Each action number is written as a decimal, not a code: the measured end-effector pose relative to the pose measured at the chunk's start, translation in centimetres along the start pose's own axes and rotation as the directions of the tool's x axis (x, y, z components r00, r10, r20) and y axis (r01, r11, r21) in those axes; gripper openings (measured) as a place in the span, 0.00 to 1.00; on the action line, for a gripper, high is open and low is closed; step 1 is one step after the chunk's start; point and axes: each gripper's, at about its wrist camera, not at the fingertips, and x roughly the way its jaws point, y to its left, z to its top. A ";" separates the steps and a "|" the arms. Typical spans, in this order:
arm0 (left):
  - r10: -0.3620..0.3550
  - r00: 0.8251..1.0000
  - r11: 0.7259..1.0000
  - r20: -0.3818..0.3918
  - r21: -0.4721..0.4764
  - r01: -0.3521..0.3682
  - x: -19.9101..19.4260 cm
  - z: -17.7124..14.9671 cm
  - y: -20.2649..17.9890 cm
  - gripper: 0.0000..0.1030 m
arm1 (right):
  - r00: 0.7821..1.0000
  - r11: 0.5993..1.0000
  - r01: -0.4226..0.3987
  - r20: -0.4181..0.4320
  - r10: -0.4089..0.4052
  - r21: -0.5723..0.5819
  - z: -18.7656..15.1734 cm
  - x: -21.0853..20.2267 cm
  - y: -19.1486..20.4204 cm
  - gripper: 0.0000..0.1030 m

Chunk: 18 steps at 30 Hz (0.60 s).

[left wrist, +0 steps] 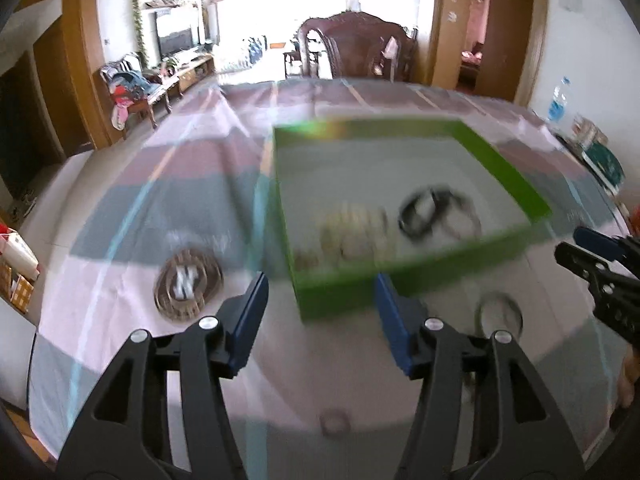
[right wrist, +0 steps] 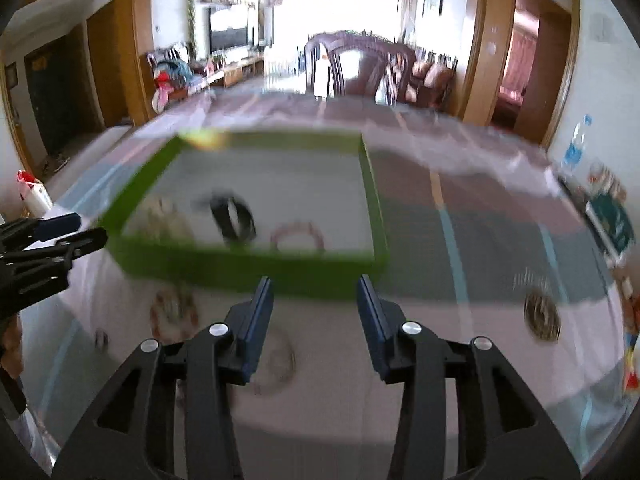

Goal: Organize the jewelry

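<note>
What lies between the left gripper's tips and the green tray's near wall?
Only bare tablecloth, in the left wrist view; the left gripper stands open, short of the green tray.

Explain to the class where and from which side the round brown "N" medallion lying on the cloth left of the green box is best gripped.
Grip the medallion across its outer rim, coming from above. It lies flat on the cloth, apart from the green box, so only its edge offers a hold. The left tongs stand open nearby.
</note>
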 end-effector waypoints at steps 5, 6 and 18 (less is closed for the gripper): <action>0.005 0.996 0.999 -0.093 0.033 -0.002 2.7 -2.6 -1.8 0.54 | 0.994 1.000 -0.005 -0.108 0.008 0.020 -3.2 2.4 0.0 0.42; 0.003 0.994 0.999 -0.105 0.039 0.001 3.2 -2.8 -2.1 0.54 | 0.993 1.000 -0.011 -0.116 0.014 0.023 -3.4 2.6 0.2 0.42; 0.002 0.990 0.998 -0.142 0.067 0.007 5.7 -3.5 -4.0 0.58 | 0.989 0.998 -0.056 -0.141 0.055 -0.001 -3.5 5.0 2.2 0.16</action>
